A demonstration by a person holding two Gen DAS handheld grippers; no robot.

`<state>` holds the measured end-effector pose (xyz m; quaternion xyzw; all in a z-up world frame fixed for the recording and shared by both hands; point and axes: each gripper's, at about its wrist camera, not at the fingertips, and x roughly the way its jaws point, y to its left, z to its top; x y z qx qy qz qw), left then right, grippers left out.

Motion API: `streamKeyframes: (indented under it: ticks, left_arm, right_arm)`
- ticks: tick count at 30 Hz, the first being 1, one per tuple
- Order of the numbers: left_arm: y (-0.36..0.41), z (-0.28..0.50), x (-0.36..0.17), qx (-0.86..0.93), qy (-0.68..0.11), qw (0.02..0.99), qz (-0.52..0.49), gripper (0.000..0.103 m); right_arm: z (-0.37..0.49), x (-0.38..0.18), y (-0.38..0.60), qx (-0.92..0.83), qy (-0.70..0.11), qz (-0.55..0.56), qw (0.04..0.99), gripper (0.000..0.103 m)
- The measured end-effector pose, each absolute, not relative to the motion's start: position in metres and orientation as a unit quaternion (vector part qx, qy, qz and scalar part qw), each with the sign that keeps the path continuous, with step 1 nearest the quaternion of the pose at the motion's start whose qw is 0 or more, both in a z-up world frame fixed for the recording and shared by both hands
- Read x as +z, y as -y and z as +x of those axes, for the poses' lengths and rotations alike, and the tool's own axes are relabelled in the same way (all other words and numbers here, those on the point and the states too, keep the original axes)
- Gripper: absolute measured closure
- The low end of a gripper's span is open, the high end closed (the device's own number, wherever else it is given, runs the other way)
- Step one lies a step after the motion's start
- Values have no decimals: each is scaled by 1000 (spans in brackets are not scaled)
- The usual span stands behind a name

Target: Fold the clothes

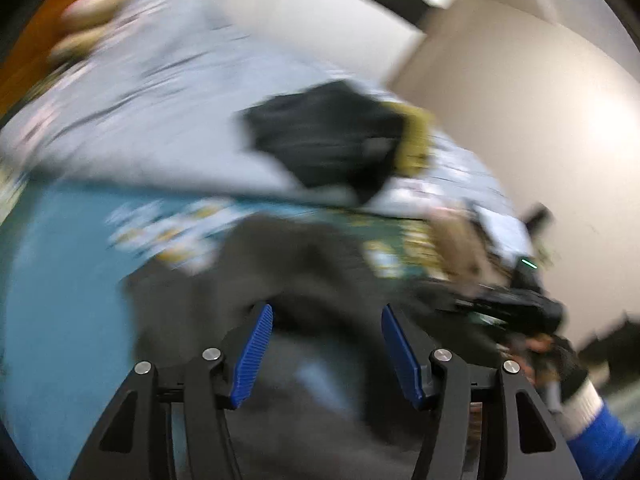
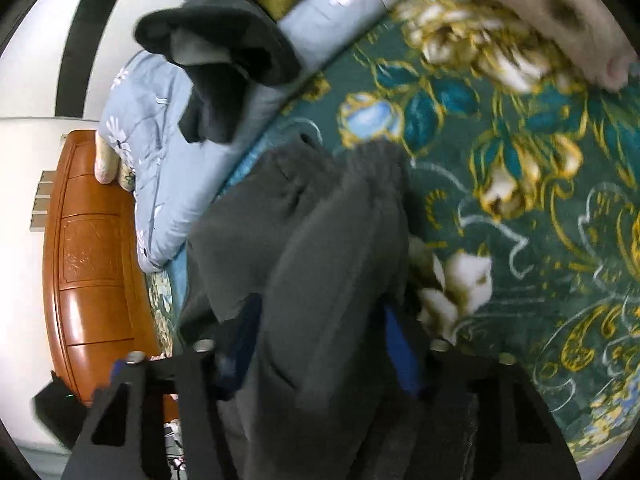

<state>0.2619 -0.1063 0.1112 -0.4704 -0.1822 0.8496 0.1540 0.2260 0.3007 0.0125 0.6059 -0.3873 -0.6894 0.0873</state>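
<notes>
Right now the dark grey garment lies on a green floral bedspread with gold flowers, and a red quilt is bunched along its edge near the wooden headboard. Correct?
One detail is off: the quilt is pale blue with small flowers, not red, as the right wrist view shows. The dark grey garment does lie on the green floral bedspread beside the wooden headboard.

A dark grey fleece garment (image 2: 328, 264) lies on a deep green bedspread (image 2: 520, 208) patterned with gold-and-white flowers (some blue), beside a pale blue daisy-print quilt (image 2: 160, 168).
</notes>
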Motion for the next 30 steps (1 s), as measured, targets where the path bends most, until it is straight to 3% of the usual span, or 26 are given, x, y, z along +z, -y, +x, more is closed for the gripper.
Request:
streamKeyframes:
  ticks: [7,13,19,20,22,23,25,30]
  left_arm:
    - [172,276,40,794,275,42,-540,42]
    - [181,287,5,754,338,41,-562,40]
    - [186,283,-19,699,431,43,-569,44]
    - [185,281,-22,694,443,42,-566,47]
    - [182,278,-23,690,451,40,-565,82]
    - [182,278,-23,691,451,37,-564,93]
    - [182,274,-18,700,449,34,-554,98]
    - [188,223,38,744,425,56,-513,99]
  right_arm:
    - [232,8,-295,-694,384,604,78,81]
    - [243,16,-297,-716,364,594,52,91]
    - [261,13,-301,-717,363,593,44,93]
    - [262,13,-299,-718,364,592,44,93]
    - [261,16,-295,-721,365,587,47,93]
    - [261,18,-293,-723,366,585,49,93]
    - [260,22,-290,-726,363,581,54,93]
    - [245,45,-289,-738,372,559,70,94]
